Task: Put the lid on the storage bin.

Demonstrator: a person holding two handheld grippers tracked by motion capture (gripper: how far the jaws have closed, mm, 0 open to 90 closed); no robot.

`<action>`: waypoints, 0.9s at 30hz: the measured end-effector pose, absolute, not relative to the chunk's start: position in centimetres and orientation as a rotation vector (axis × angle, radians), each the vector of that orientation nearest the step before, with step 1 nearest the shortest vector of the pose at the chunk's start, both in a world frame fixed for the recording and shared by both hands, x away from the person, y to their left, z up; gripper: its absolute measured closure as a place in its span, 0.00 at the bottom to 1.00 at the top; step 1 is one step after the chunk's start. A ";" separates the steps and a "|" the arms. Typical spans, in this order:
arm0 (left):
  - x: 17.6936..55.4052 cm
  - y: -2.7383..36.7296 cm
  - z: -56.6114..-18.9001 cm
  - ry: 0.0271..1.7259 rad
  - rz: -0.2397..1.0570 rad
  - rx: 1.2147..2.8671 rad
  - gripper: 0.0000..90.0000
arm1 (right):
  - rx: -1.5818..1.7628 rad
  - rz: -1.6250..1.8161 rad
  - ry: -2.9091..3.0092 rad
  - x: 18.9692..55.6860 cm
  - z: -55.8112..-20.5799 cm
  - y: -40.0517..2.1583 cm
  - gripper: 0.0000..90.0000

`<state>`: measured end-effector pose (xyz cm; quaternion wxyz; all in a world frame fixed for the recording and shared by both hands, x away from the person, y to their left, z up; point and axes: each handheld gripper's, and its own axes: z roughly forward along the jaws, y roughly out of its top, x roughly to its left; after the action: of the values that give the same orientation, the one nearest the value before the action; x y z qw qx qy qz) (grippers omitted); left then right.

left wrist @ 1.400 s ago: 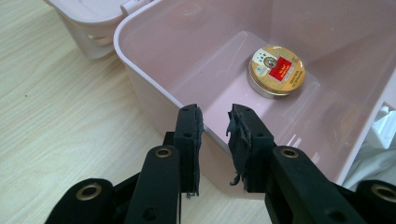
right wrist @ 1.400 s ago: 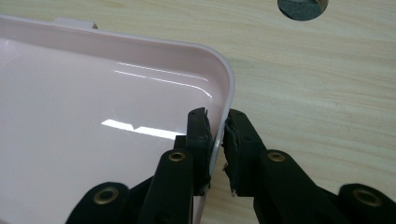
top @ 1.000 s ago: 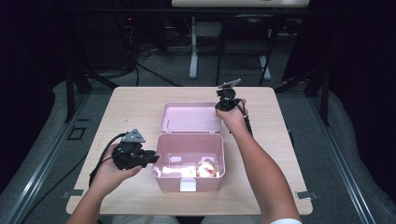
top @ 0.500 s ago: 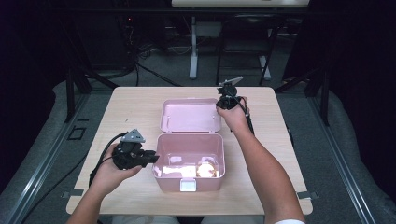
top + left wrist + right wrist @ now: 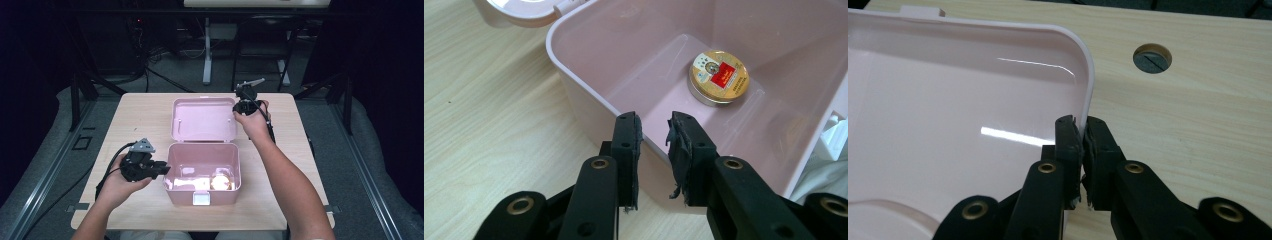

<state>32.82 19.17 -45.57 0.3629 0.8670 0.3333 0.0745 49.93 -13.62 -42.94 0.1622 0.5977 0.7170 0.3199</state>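
Now | right claw (image 5: 1082,131) clamps lid (image 5: 204,119) rim | left claw (image 5: 654,131) half-open astride box (image 5: 202,172) wall | tin (image 5: 718,77) inside

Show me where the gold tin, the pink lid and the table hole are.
gold tin (image 5: 718,76), left gripper view, its printed top.
pink lid (image 5: 958,100), right gripper view, its glossy inner face.
table hole (image 5: 1152,58), right gripper view, its grey centre.

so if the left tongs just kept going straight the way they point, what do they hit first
Probably the pink box's near wall: the left tongs straddle its rim. Beyond that lies the box floor, short of the gold tin, though depth is hard to judge.
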 end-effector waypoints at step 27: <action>32.8 19.2 -45.6 0.865 0.192 2.229 0.82 | 1.505 1.082 1.959 44.3 -39.3 -14.4 0.97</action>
<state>32.85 19.18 -45.57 0.3629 0.8660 0.3359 0.0747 44.25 -14.35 -39.28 0.2203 0.5444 0.7086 0.3911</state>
